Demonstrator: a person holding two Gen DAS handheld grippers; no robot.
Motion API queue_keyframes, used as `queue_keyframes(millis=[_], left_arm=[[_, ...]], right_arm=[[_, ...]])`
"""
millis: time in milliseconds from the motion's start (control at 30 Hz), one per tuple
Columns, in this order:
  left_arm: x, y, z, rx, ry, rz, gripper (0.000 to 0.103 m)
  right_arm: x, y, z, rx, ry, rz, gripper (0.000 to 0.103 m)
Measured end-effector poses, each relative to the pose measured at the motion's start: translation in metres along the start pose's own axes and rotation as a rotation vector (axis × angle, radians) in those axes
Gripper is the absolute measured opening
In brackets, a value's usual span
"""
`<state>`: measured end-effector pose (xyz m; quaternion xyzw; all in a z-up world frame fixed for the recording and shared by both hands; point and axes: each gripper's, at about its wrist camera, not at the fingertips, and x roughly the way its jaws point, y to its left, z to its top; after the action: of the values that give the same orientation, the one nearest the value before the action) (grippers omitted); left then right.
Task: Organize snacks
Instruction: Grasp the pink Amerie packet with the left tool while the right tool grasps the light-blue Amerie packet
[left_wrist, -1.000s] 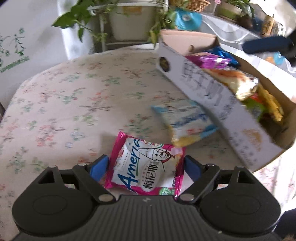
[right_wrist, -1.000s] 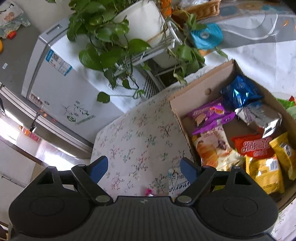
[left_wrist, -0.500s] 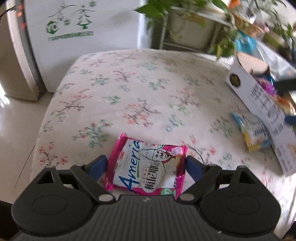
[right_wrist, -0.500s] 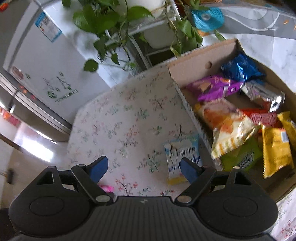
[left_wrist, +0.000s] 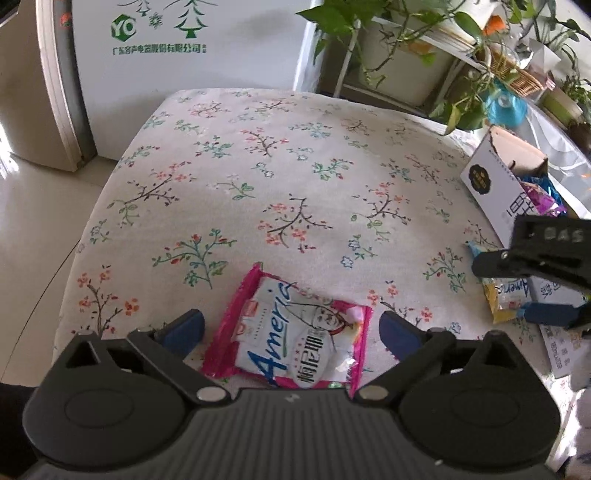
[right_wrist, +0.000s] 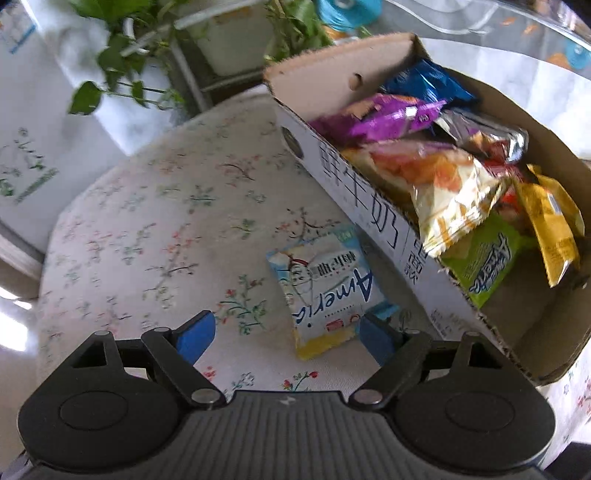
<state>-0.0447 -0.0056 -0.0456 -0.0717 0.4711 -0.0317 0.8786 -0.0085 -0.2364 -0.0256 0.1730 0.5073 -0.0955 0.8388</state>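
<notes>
Left gripper jaws opening around pink packet, right gripper jaws wide, empty

My left gripper: matte black body, ribbed panel across the middle, a round raised disc on each side. Two black angled link arms, a silver screw head at each inner pivot, smaller ones at the outer ends. Blue pads tip the fingers. My right gripper: same black build, same ribbing, silver screws, blue-tipped fingers. From the left camera its side shows embossed lettering, unreadable.
</notes>
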Motion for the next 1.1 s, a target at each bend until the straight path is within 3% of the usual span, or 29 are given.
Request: queue_keyframes(millis=[133, 233, 300, 400, 500, 733, 1100], left_arm=[[0.001, -0.001, -0.001, 0.018, 0.002, -0.002, 0.102], [0.001, -0.003, -0.001, 0.042, 0.004, 0.006, 0.102], [0.002, -0.004, -0.001, 0.049, 0.006, 0.007, 0.102], [0.001, -0.002, 0.0, 0.045, 0.008, 0.006, 0.102], [0.003, 0.002, 0.001, 0.043, 0.013, 0.052, 0.102], [0.003, 0.004, 0.001, 0.04, 0.011, 0.061, 0.102], [0.004, 0.0, -0.002, 0.079, 0.01, 0.075, 0.102]], right_arm=[[0.017, 0.0, -0.001, 0.056, 0.015, -0.028, 0.094], [0.02, 0.005, 0.0, 0.024, -0.031, -0.036, 0.096], [0.021, 0.006, 0.0, 0.019, -0.035, 0.037, 0.096], [0.017, 0.007, 0.002, -0.008, -0.003, 0.228, 0.09], [0.005, 0.005, 0.004, -0.041, -0.021, 0.294, 0.09], [0.005, -0.008, 0.007, -0.053, -0.072, 0.105, 0.089], [0.032, 0.013, 0.006, -0.098, -0.121, -0.008, 0.089]])
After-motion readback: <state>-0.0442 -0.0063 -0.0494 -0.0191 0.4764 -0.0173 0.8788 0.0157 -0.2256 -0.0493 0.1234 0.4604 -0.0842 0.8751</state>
